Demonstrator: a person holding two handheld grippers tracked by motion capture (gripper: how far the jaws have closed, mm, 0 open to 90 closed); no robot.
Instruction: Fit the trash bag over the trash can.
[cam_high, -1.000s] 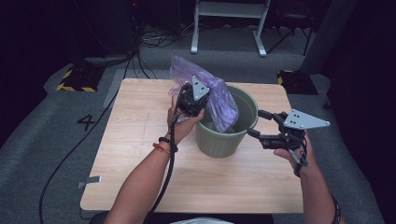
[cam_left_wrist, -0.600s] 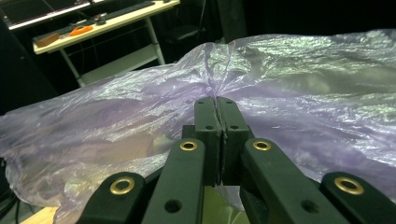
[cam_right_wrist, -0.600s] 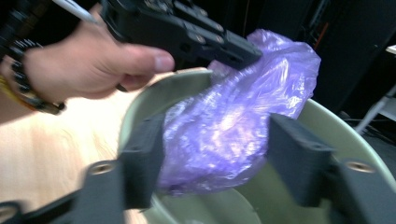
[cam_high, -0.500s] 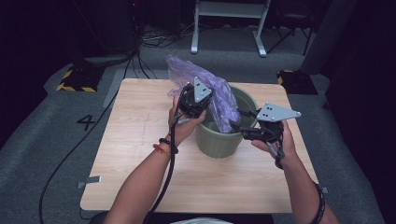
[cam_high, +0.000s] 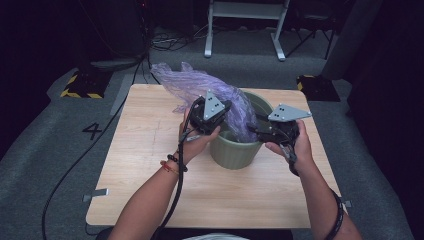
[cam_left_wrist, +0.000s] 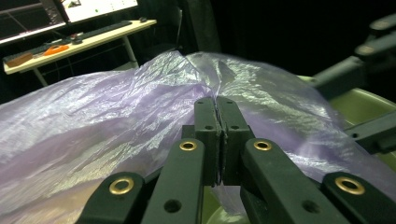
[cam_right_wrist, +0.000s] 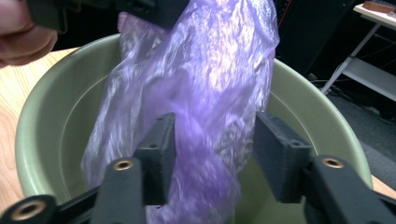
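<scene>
Film of the purple bag (cam_left_wrist: 116, 116) sits clamped in the left hand-held gripper (cam_left_wrist: 217, 105), while the right hand-held gripper (cam_right_wrist: 212, 140) straddles it, parted.

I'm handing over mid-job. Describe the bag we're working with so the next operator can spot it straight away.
Start at the light wooden table, then find the green bucket standing near its far right side. The purple plastic bag hangs into that bucket and spills over its far-left rim, pinched by the left claw. It is the one thin, crinkled, see-through purple thing there.
</scene>
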